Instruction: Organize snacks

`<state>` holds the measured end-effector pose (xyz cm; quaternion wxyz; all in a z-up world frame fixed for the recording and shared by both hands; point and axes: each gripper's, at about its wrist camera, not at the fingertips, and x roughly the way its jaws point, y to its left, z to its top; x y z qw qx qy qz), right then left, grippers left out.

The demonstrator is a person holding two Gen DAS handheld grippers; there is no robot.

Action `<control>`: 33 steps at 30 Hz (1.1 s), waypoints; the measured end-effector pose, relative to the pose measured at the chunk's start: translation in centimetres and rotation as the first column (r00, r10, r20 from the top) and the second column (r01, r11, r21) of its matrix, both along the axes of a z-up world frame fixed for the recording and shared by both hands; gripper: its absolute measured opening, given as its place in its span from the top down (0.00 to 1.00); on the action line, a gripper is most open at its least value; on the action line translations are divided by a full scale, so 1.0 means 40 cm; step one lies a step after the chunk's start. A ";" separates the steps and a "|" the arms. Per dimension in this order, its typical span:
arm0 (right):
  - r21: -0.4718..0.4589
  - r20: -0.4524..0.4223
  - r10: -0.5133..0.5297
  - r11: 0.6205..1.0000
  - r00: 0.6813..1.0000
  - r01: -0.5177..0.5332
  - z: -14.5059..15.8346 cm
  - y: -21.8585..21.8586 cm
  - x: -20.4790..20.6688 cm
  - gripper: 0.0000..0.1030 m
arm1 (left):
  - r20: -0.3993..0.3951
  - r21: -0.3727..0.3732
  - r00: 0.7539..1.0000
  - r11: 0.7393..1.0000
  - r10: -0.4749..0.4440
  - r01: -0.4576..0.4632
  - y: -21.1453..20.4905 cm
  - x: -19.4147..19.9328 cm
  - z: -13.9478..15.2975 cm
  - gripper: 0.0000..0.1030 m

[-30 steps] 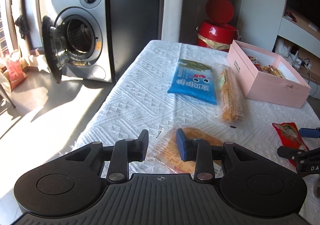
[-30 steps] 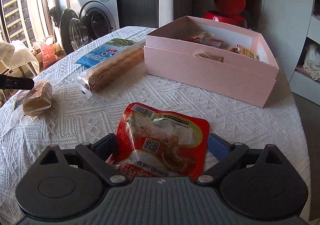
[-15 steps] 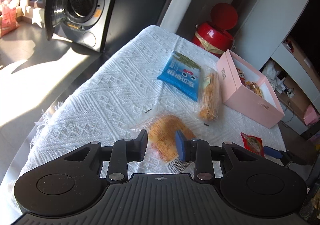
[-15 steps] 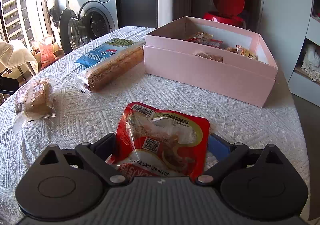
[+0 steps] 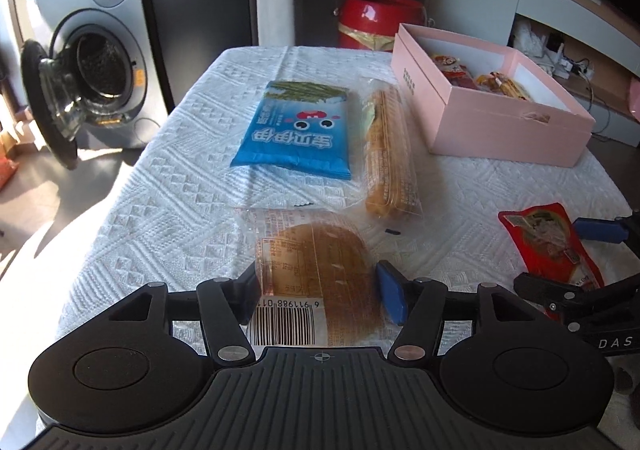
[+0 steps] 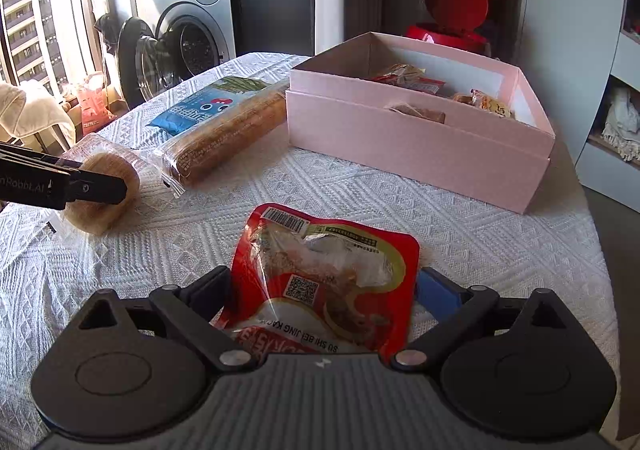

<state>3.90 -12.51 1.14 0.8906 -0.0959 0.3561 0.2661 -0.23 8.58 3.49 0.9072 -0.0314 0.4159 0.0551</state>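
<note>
My left gripper (image 5: 320,290) is open, its fingers on either side of a wrapped round bread (image 5: 316,270) lying on the white tablecloth. My right gripper (image 6: 324,290) is open around a red snack pouch (image 6: 328,274) that lies flat on the cloth. The bread (image 6: 104,186) and left gripper also show at the left of the right wrist view. A pink box (image 5: 492,106) with several snacks inside stands at the back right. A blue snack bag (image 5: 296,130) and a long wrapped biscuit pack (image 5: 390,154) lie in the middle.
The table (image 5: 168,178) drops off at its left edge. A washing machine (image 5: 96,62) with its door open stands beyond, on the left. A red bin (image 5: 378,14) stands behind the table. Shelves are at the right.
My left gripper has come down and forward, opened wider, and now straddles the bread. The right gripper has stayed around the red pouch.
</note>
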 end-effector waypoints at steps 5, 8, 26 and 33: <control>-0.001 -0.001 0.000 1.000 1.000 0.000 0.000 0.000 0.001 0.03 | 0.010 0.021 1.000 1.000 -0.022 0.022 -0.003 -0.008 -0.010 0.39; -0.002 -0.013 -0.002 1.000 1.000 0.002 -0.002 0.000 0.006 0.00 | 0.013 0.031 0.999 0.999 -0.040 0.039 -0.011 -0.024 -0.007 0.40; 0.008 -0.029 0.024 1.000 0.999 -0.023 0.073 -0.076 -0.085 0.36 | 0.087 -0.130 0.962 0.954 -0.259 0.268 -0.115 -0.130 0.023 0.41; 0.081 0.045 -0.066 0.995 0.997 0.062 0.164 -0.165 -0.086 0.38 | 0.225 -0.166 0.931 0.930 -0.288 0.328 -0.124 -0.105 0.145 0.41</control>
